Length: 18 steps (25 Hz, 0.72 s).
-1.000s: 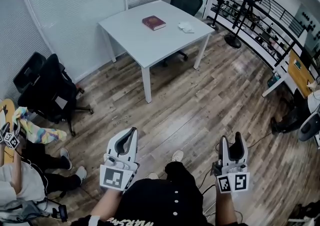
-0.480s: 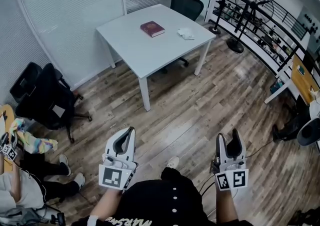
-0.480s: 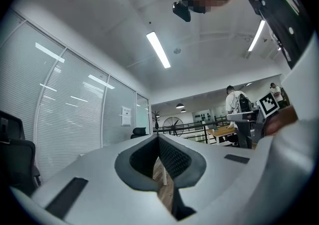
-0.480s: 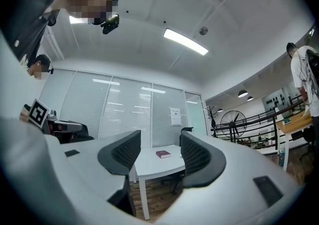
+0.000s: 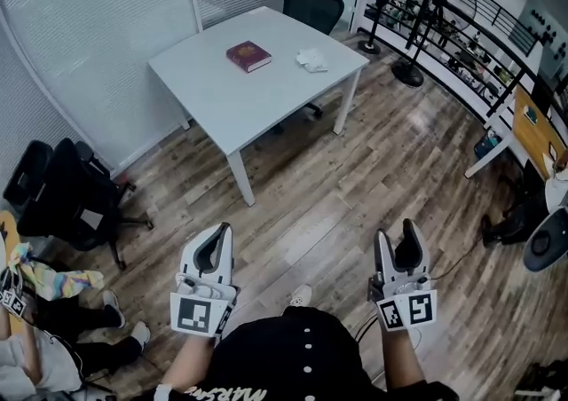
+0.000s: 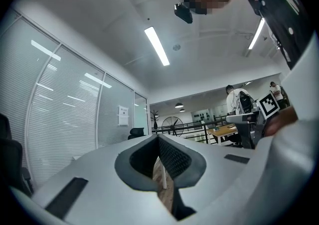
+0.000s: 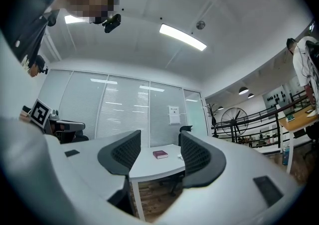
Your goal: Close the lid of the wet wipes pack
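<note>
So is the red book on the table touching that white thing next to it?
Apart. The head view shows a clear strip of bare tabletop between the red book and the white thing.

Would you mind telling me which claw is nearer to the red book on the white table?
Left. The left claw is over the floor, roughly in line with the red book; the right claw is farther off to its right.

L hand-held gripper [image 5: 222, 231] closed, R hand-held gripper [image 5: 396, 232] parted
</note>
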### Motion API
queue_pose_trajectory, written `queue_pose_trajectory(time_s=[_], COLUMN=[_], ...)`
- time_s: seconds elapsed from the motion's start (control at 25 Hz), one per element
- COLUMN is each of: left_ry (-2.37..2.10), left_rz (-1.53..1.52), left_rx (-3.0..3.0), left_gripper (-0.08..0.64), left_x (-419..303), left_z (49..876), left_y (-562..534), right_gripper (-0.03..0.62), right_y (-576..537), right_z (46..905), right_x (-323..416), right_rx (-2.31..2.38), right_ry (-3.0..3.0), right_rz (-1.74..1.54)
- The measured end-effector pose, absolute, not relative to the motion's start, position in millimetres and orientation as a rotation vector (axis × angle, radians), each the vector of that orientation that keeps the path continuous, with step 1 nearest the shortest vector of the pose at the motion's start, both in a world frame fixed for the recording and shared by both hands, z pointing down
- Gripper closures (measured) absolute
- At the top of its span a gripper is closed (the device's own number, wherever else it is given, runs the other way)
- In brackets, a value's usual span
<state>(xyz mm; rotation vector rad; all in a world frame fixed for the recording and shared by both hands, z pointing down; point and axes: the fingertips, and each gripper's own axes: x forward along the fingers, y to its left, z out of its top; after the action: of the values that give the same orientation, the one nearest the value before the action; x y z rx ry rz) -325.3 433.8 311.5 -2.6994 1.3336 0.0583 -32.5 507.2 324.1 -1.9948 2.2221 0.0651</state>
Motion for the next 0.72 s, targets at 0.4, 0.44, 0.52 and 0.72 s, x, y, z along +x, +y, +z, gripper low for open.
queue_pose_trajectory(time_s=[0.4,0.44,0.52,0.72], left_ry=[1.355,1.359,1.364,1.359], left_rz=[0.069,0.072,0.073,0.035], left_rx=[-2.689,-2.686,-2.685,-2.707], left_gripper=[0.552,0.552,0.552,0.552], left_x=[-282,-278,-270,-261], left_z=[311,311,312,323], left_y=[395,394,392,390], right_gripper=[0.344,0.344,0.344,0.344], right_y=[466,464,459,456], right_z=[326,327,329,338], right_x=[8,11,18,28], right_rx=[-1.973,-1.968,-1.963,-1.981], right_ry=[2.235,2.237,2.238,2.231], right_rz=[0.062,0.061,0.058,0.024])
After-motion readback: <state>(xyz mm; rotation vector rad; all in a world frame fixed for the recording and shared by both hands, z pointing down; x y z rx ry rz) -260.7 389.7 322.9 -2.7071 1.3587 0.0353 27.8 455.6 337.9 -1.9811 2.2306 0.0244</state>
